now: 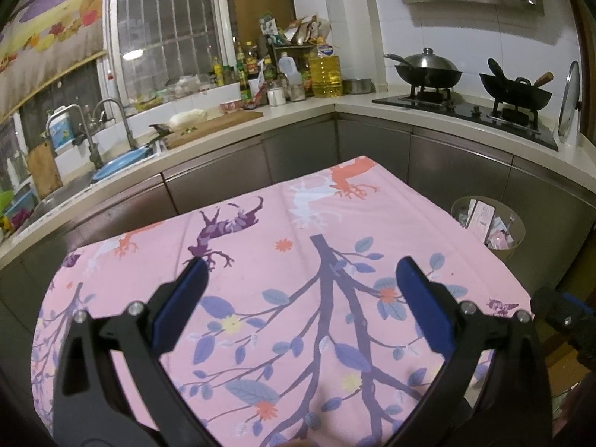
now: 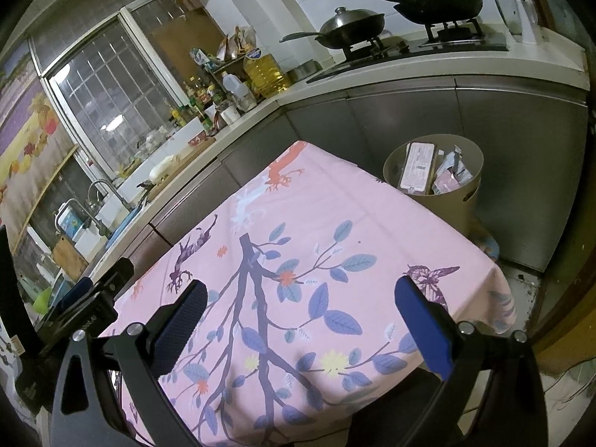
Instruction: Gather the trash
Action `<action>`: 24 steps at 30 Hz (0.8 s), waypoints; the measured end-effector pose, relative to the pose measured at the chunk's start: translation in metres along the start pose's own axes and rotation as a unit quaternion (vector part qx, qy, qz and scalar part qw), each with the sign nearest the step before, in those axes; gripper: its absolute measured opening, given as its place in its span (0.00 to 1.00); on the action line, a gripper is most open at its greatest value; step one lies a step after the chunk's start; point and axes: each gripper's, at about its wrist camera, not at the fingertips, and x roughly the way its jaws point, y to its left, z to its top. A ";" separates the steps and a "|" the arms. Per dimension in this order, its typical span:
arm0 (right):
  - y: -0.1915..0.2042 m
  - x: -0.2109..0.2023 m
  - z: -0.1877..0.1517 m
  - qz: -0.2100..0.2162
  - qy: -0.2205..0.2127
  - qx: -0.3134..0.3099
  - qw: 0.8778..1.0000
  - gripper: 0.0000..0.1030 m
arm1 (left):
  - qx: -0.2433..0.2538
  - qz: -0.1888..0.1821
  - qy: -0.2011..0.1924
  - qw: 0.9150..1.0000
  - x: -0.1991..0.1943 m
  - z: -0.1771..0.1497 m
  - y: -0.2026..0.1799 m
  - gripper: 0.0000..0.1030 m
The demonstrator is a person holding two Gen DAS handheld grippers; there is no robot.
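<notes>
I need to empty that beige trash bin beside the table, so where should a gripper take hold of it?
Grip the trash bin by its rim wall just above the oval handle cutout in its side, coming down from above on the side facing the table. The bin stands upright and open-topped, and the packaging fills the middle, leaving the near rim free.

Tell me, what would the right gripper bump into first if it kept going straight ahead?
Probably the pink tablecloth: the right gripper is open, empty, and tilted down over it. Depth is unclear.
</notes>
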 end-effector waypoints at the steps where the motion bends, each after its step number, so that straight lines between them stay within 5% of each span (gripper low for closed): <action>1: 0.000 0.000 0.000 0.000 0.000 0.000 1.000 0.94 | 0.000 0.001 0.000 1.000 0.000 0.000 0.000 0.94; 14: 0.000 0.001 -0.002 0.000 0.000 0.001 1.000 0.94 | -0.004 -0.022 0.010 1.000 0.002 -0.002 -0.001 0.94; 24: 0.000 0.001 -0.002 0.001 0.000 0.002 1.000 0.94 | -0.013 0.001 0.014 1.000 0.004 -0.002 -0.003 0.94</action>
